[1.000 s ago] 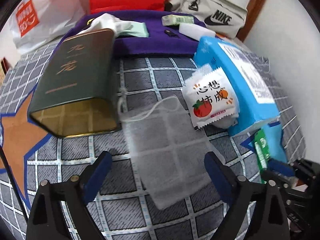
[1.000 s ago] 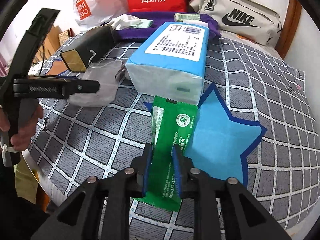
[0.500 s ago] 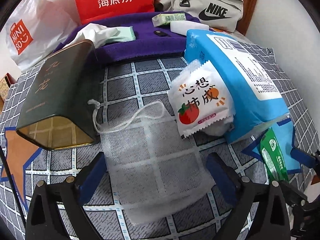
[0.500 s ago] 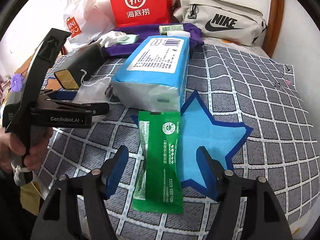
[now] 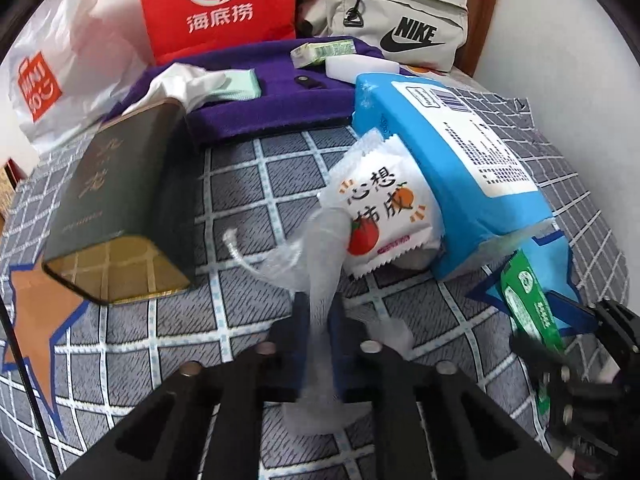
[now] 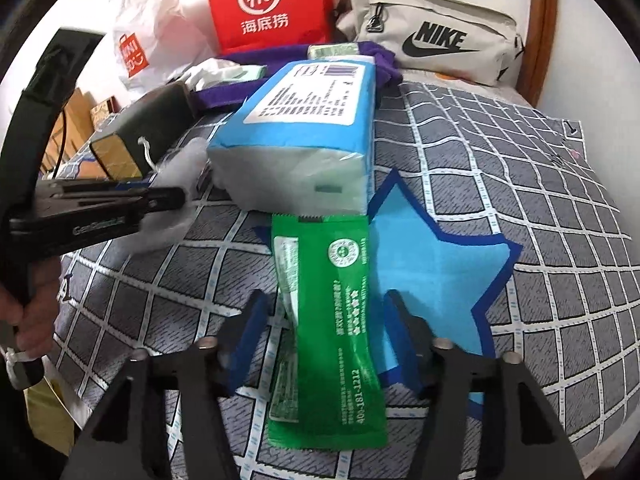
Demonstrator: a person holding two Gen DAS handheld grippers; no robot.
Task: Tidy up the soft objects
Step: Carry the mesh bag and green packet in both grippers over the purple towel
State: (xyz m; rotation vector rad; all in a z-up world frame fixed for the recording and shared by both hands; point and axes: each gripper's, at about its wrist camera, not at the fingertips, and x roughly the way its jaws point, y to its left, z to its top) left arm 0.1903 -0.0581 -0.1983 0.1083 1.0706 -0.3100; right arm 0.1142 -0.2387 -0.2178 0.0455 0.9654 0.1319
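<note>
My left gripper (image 5: 318, 320) is shut on a white mesh drawstring bag (image 5: 320, 264), bunched between its pads and lifted off the checked cloth; the bag also shows in the right wrist view (image 6: 180, 176). My right gripper (image 6: 326, 320) is open, its fingers either side of a green packet (image 6: 332, 312) that lies flat on the cloth and a blue star patch (image 6: 432, 264). A white snack pouch with a tomato print (image 5: 384, 208) leans on a blue tissue pack (image 5: 448, 152). The green packet (image 5: 528, 304) shows at the right of the left wrist view.
A dark green tin (image 5: 116, 200) lies on its side at the left. A purple cloth (image 5: 272, 100) at the back carries small packets. A red bag (image 5: 216, 4), a white plastic bag (image 5: 52, 80) and a Nike pouch (image 5: 400, 20) stand behind.
My left gripper has closed on the mesh bag and gathered it up. My right gripper, shut on the green packet a second ago, opened and now stays open over it.
</note>
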